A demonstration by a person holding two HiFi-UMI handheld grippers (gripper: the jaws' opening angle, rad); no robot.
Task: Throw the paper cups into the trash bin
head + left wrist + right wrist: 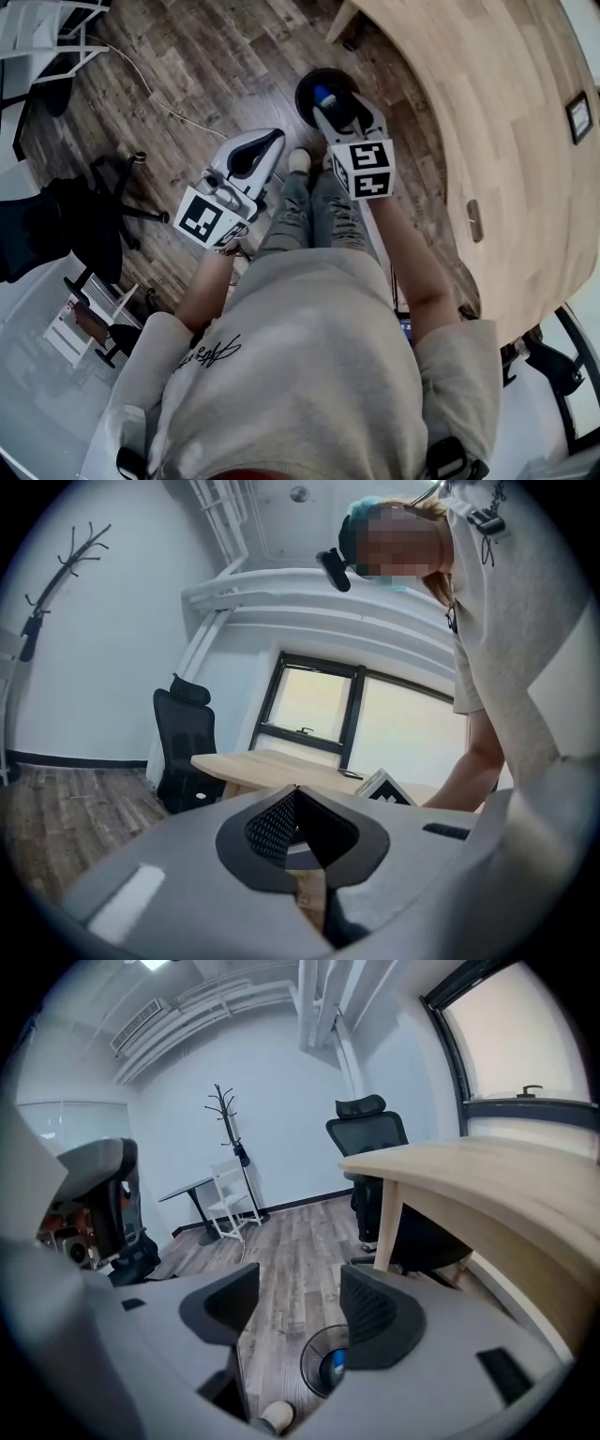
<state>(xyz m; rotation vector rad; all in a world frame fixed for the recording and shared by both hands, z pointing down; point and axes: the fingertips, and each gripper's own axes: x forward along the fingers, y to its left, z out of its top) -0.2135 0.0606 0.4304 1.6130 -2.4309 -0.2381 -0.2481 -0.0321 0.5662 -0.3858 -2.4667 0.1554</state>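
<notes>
Half-hiding the trash bin [313, 1372], right claw [300, 1294] gapes empty; left claw [297, 797] closed, empty.

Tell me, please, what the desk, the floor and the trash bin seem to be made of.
Desk: light wood or wood laminate, matte, faint grain.
Floor: grey-brown wood-look planks, visible seams.
Trash bin: black, thin rim; metal or plastic, cannot tell.

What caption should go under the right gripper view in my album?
Open, empty right tongs hover over a black trash bin on the wood floor beside a desk.
</notes>
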